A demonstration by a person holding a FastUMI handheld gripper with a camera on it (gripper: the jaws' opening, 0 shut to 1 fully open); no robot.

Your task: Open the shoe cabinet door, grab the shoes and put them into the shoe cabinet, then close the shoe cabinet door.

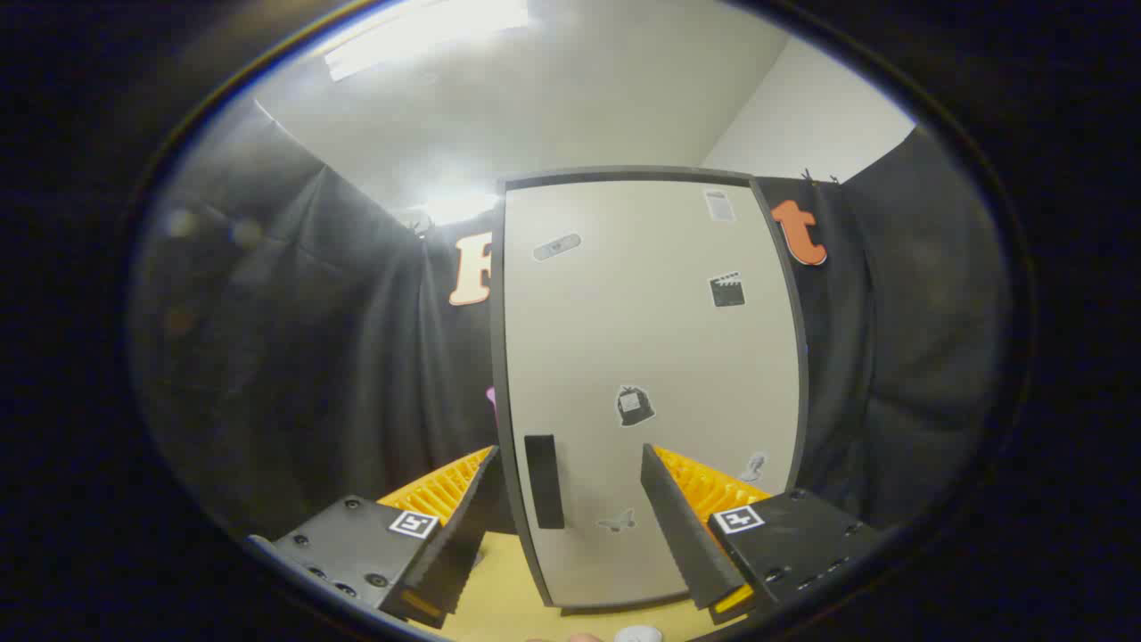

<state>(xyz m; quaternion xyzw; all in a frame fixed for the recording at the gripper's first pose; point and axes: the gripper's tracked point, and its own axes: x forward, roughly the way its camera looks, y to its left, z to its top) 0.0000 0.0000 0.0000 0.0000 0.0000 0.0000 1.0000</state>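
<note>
The shoe cabinet [651,357] stands straight ahead, a tall pale grey box with a dark frame. Its door is shut and carries several small stickers. A black vertical handle [544,481] sits low on the door's left side, between my fingers and nearer the left one. My gripper [570,473] is open, its two black-and-orange fingers spread wide and a short way in front of the door. Nothing is between the fingers. The left fingertip [486,468] lies just left of the door's edge, the right fingertip [649,459] over the door's lower middle.
The cabinet rests on a light wooden surface [499,597]. Black cloth walls [339,357] hang close on both sides of the cabinet. A small white object [638,634] lies on the surface just below the fingers.
</note>
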